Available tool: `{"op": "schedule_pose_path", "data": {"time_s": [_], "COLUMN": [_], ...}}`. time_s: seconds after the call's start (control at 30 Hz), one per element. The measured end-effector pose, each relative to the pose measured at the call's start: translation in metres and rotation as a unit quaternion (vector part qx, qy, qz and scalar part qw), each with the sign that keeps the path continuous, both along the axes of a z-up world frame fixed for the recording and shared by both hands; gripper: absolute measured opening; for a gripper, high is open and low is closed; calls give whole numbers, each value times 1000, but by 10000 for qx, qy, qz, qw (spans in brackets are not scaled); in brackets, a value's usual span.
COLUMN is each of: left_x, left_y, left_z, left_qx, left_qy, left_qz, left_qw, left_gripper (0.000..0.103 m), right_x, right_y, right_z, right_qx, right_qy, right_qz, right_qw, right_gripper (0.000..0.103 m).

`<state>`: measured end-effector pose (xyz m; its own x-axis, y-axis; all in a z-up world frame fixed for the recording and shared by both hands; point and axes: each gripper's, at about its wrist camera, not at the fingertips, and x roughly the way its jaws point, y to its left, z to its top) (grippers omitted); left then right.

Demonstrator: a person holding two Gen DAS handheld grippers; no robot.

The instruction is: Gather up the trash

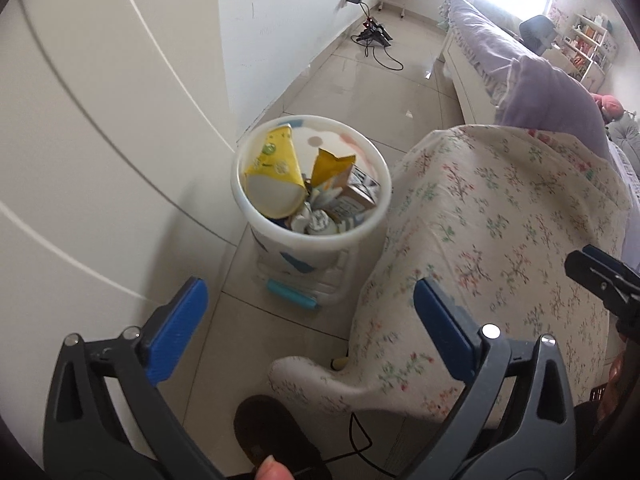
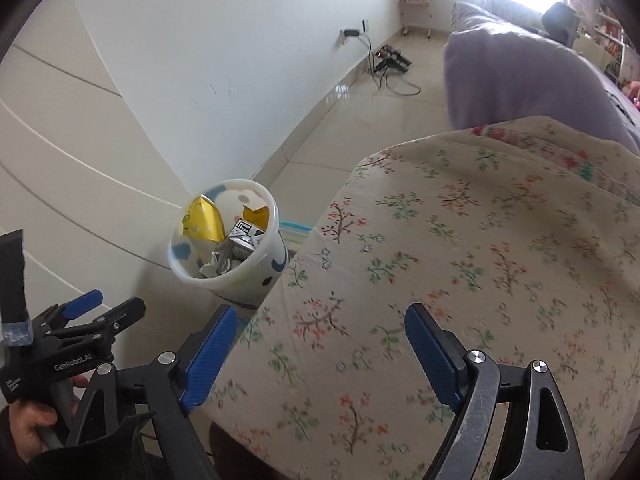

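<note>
Left wrist view, left to right. A pale cabinet front [image 1: 100,140] with curved line trim fills the left side. The left tongs [image 1: 310,320] stand wide apart, blue pads facing each other, nothing between them; tiled floor [image 1: 360,92] shows through the gap. Beyond them the white trash bin [image 1: 256,216] stands on the floor, just beside the cabinet and close against a draped floral cloth [image 1: 500,240]. The bin is nearly full: a yellow paper cup [image 1: 276,160] leans tilted at its left, a torn yellow packet [image 1: 328,166] stands at centre, a small printed carton [image 1: 356,196] lies to the right, and crumpled paper sits low in front. A blue-handled item [image 1: 292,294] lies on the floor at the bin's foot; what it is cannot be told. A dark slipper [image 1: 272,432] shows at the bottom edge. At the far right edge, part of the right tongs [image 1: 600,280] enters the view. A lilac bed [image 1: 480,40] runs along the background.

Right wrist view, left to right. A hand [image 2: 28,428] grips the left tool at lower left. The bin [image 2: 264,248] sits left of centre, well ahead of the pads. The right tongs [image 2: 316,344] are spread apart and empty, poised over the floral cloth [image 2: 480,260], not touching it as far as can be seen.
</note>
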<state>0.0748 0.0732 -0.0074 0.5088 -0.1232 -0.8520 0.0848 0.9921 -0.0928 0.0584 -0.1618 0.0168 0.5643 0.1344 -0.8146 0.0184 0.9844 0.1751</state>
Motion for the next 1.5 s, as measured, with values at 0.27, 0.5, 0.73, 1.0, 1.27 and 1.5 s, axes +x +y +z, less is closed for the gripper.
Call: {"op": "schedule_pose_path", "data": {"time_s": [0.27, 0.5, 0.73, 1.0, 1.27, 1.5], "left_x": [-51, -60, -62, -63, -65, -65], "left_y": [-26, -42, -50, -52, -52, -52], "left_z": [1, 5, 6, 6, 6, 6], "left_qx": [224, 305, 354, 338, 307, 300], "left_qy": [-277, -505, -626, -623, -637, -640], "left_qz": [-43, -58, -55, -81, -91, -76], "left_qw": [9994, 9982, 9974, 9975, 9975, 9975], "left_gripper": [102, 102, 102, 102, 102, 102], "right_x": [-73, -84, -83, -82, -80, -78], "right_y": [-18, -30, -29, -26, -23, -23], "right_z": [-3, -1, -2, -5, -8, -9], "right_qx": [-353, -392, -442, -429, -432, -409], "right_qy": [-314, -411, -389, -348, -305, -274], "right_qz": [-395, -407, -357, -346, -334, -347], "right_qw": [9981, 9976, 9976, 9979, 9980, 9982], "right_gripper": [88, 88, 88, 88, 88, 88]}}
